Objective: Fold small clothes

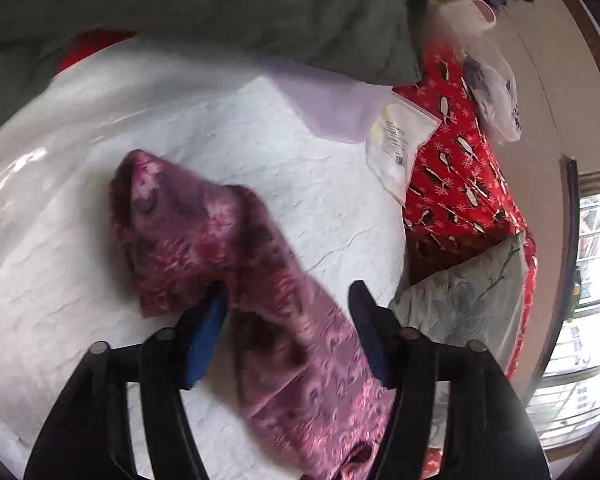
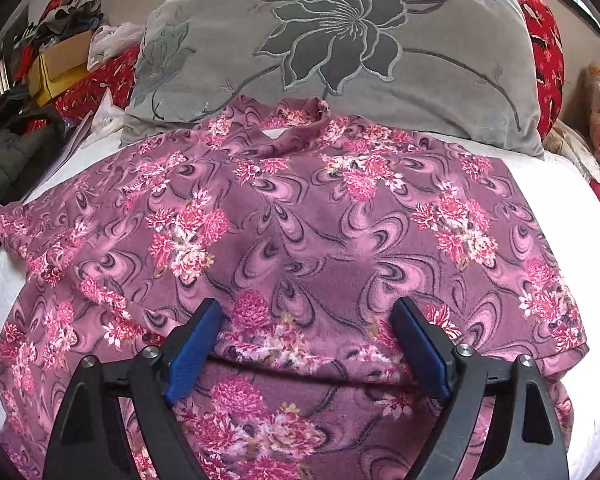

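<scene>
A purple-pink floral garment lies spread on the white bed cover, its neckline toward the grey flower pillow. My right gripper is open just above the garment's lower middle, jaws wide apart, holding nothing. In the left wrist view one sleeve or end of the same garment lies rumpled on the white cover. My left gripper is open, its fingers either side of the cloth strip, not closed on it.
A grey pillow with a dark flower lies behind the garment. A red patterned blanket, a plastic bag, a lilac cloth and a grey garment lie around. Boxes and clothes are piled at left.
</scene>
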The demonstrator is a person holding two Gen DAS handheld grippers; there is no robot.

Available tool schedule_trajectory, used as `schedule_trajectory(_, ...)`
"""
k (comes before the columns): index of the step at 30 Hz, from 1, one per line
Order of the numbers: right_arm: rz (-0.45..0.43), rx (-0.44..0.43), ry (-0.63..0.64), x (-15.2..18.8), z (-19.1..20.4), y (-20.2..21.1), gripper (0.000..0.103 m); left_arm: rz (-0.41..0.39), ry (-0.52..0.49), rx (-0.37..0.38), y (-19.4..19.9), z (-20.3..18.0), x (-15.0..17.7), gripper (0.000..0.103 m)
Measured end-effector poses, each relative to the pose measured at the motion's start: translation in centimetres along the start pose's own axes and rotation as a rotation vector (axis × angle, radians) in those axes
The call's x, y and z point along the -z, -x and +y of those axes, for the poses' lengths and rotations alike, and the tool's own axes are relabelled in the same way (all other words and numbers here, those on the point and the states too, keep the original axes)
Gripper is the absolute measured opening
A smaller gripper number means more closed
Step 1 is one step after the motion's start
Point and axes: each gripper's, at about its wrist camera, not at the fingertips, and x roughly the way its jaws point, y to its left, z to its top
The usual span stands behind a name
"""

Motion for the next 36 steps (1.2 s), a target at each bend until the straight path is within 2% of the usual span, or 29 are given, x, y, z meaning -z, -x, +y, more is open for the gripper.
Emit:
schedule_trajectory(3,-0.003,0.001,0.001,0.1,-0.1,0.1,0.089,0.022,-0.001,-0.059,-0.9,-0.6,-0.3,0.063)
schedule_trajectory(4,-0.004,-0.001,0.000,0.1,0.0,0.1,0.089,0.030,-0.010,-0.071,-1.2,-0.9,-0.2,0.049)
schedule_trajectory(5,-0.006,-0.003,0.000,0.1,0.1,0.1,0.089,0.049,-0.031,-0.069,-1.4,-1.3,0.0,0.021)
schedule_trajectory(6,-0.006,-0.004,-0.001,0.2,0.1,0.1,0.089,0.075,-0.040,-0.048,-1.6,-1.6,0.2,0.011)
schedule_trajectory(8,-0.009,-0.005,-0.001,0.3,0.0,0.2,0.090,0.088,-0.045,-0.010,-1.2,-2.4,1.0,0.010)
schedule_trajectory(13,-0.009,-0.005,-0.001,0.2,0.0,0.1,0.090,0.121,-0.182,0.061,0.8,-7.1,5.1,0.010)
schedule_trajectory(18,-0.016,-0.014,-0.007,0.2,-0.1,0.3,0.090,0.190,-0.334,0.121,1.7,-12.6,10.9,0.010)
schedule_trajectory(22,-0.021,-0.019,-0.010,0.3,-0.1,0.3,0.090,0.247,-0.420,0.139,1.2,-16.0,15.5,0.010)
schedule_trajectory(27,-0.029,-0.034,-0.021,0.4,-0.3,0.4,0.090,0.328,-0.507,0.145,-0.7,-19.3,21.8,0.010)
schedule_trajectory(31,-0.033,-0.045,-0.028,0.5,-0.4,0.4,0.091,0.380,-0.580,0.122,-3.2,-21.1,26.7,0.010)
schedule_trajectory(34,-0.037,-0.054,-0.034,0.5,-0.5,0.4,0.091,0.429,-0.611,0.081,-5.7,-21.0,30.0,0.010)
schedule_trajectory(36,-0.039,-0.060,-0.038,0.5,-0.5,0.4,0.091,0.476,-0.595,0.047,-7.6,-20.1,31.7,0.010)
